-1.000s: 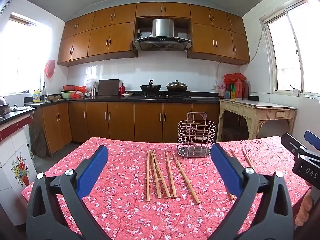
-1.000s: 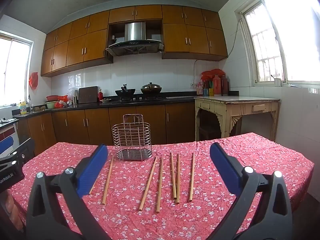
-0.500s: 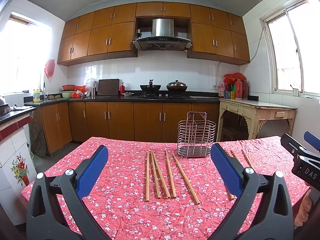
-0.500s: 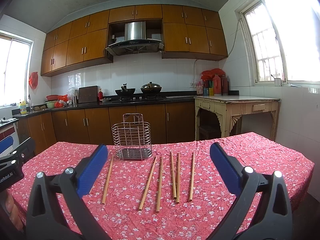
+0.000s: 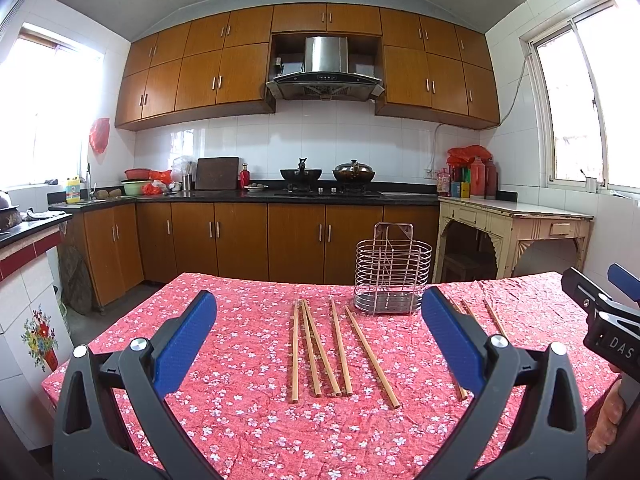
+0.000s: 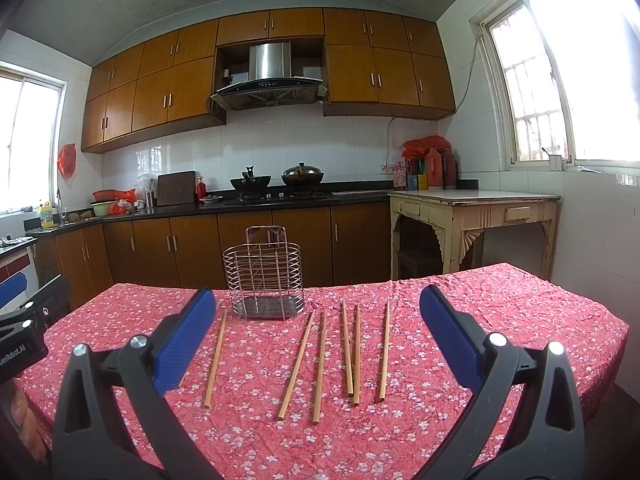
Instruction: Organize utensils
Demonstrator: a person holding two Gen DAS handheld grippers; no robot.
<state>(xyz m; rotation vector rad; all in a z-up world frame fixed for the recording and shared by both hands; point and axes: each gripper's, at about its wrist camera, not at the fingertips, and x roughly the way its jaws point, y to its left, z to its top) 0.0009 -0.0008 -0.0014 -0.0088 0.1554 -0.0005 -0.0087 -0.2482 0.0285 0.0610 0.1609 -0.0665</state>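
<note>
Several wooden chopsticks (image 5: 336, 350) lie flat on the red floral tablecloth (image 5: 248, 412), in front of an upright wire utensil basket (image 5: 393, 271). In the right wrist view the chopsticks (image 6: 320, 356) lie spread in front of the same basket (image 6: 265, 276). My left gripper (image 5: 320, 338) is open and empty, held above the table short of the chopsticks. My right gripper (image 6: 318, 336) is also open and empty, short of its chopsticks. Each gripper shows at the edge of the other's view.
The table (image 6: 520, 304) stands in a kitchen. Brown cabinets and a black counter with a stove and pots (image 5: 328, 176) run along the far wall. A cream side table (image 6: 472, 208) stands at the right under a window.
</note>
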